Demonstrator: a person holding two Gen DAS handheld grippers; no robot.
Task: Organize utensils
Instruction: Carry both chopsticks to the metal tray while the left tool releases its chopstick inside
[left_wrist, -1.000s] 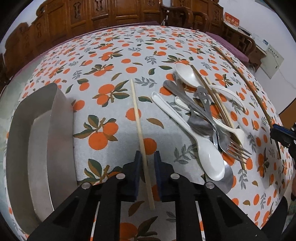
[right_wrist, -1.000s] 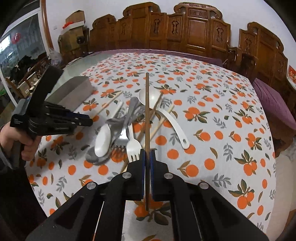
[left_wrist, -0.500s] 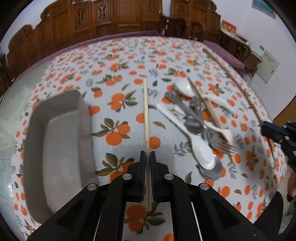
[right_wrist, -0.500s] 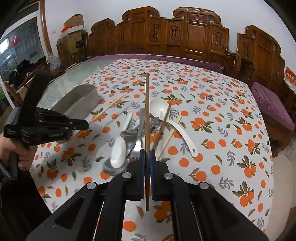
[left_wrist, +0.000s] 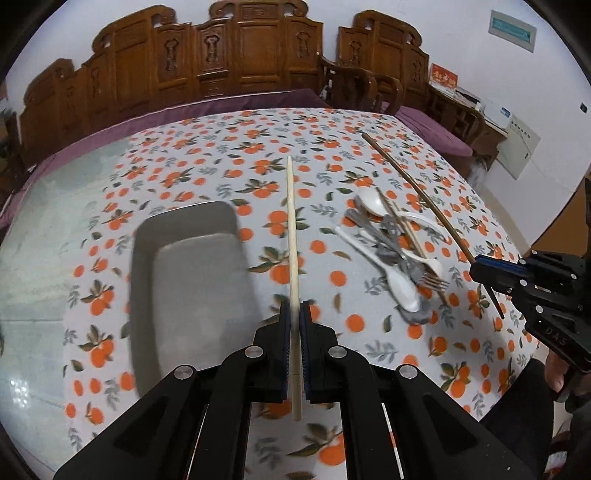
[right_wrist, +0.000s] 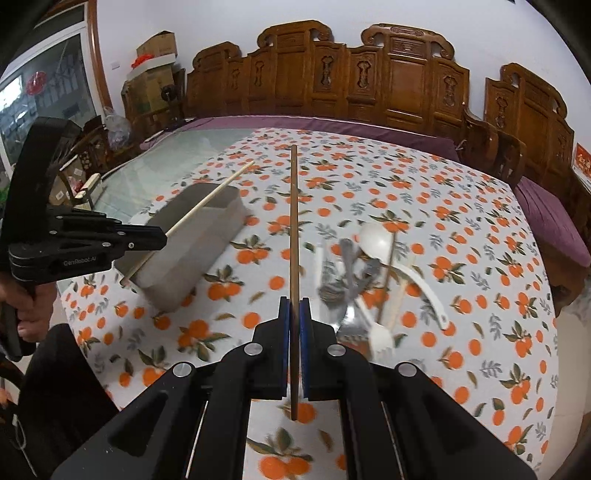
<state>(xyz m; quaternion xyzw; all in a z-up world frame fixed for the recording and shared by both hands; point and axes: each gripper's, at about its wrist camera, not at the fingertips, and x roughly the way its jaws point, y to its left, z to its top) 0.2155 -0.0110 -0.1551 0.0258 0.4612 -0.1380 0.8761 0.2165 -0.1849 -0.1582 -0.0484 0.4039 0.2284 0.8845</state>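
Chopsticks, one in each of my grippers. My left gripper is clenched on a pale chopstick, which runs forward past the fingertips and is lifted off the table. In the right wrist view this same chopstick slants above the metal tray. My right gripper is clenched on a dark chopstick, also held in the air, pointing away from me.

Between the two held sticks lies the utensil pile on the orange-print tablecloth: a white spoon, metal spoons and forks tangled together, a white fork, and loose pale chopsticks crossing the heap. The pile is blurred, so I cannot count its pieces. It sits to the right of the tray, apart from it.

The tray stands on the cloth near its left edge, where bare glass tabletop shows. Carved wooden chairs line the far side of the table.
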